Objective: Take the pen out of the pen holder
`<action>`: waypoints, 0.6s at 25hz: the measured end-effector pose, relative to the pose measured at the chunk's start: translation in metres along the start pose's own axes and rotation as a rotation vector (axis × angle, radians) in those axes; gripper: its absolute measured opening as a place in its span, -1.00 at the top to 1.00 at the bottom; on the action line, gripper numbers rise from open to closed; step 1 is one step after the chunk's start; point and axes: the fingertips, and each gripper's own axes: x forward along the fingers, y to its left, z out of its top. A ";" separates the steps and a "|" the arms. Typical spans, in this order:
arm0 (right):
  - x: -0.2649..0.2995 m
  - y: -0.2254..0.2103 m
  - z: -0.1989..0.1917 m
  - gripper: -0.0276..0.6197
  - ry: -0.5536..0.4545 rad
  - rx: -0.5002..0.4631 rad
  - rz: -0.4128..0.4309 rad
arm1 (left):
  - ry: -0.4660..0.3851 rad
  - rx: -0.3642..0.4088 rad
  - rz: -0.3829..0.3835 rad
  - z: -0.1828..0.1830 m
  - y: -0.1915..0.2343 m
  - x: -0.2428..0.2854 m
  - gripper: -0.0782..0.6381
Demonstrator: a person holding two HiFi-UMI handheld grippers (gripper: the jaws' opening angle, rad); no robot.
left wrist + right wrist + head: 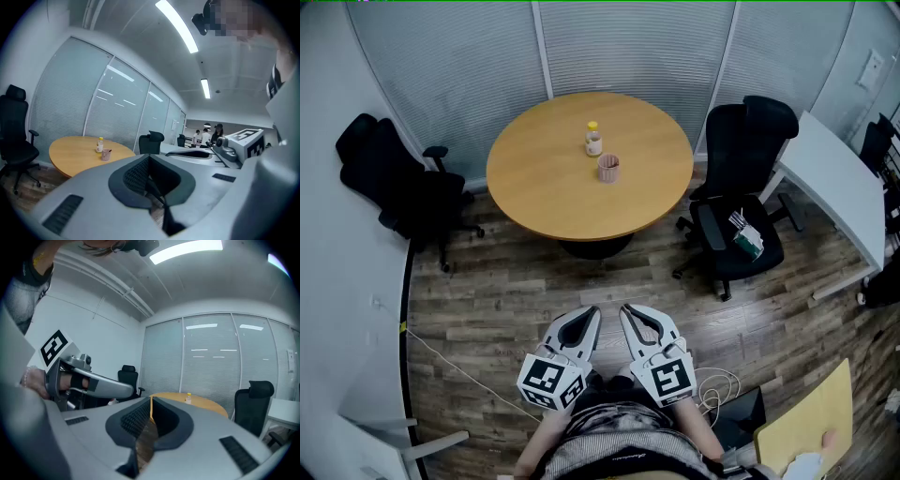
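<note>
Here, both tools were held clenched and empty, side by side above the wooden floor point(487, 291): the left tool point(586, 319) and the right tool point(630, 315). The pen holder point(608, 168) was seen well apart from them on the round surface point(544, 202), just beside a small bottle point(593, 139) (the pen itself was too small to be made out).
</note>
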 end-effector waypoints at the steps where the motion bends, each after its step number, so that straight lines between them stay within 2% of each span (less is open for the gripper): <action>1: -0.003 -0.003 0.000 0.82 -0.006 -0.003 -0.003 | -0.001 -0.001 -0.001 0.000 -0.004 0.002 0.77; 6: -0.010 -0.014 0.000 0.82 -0.027 0.047 -0.023 | -0.002 0.002 -0.007 -0.002 -0.017 0.011 0.77; 11: -0.008 -0.020 -0.007 0.82 -0.037 0.044 0.015 | 0.011 -0.009 0.016 -0.008 -0.012 0.012 0.77; 15: 0.004 -0.023 -0.013 0.82 -0.014 0.029 0.015 | 0.013 -0.029 0.006 -0.009 -0.001 0.020 0.77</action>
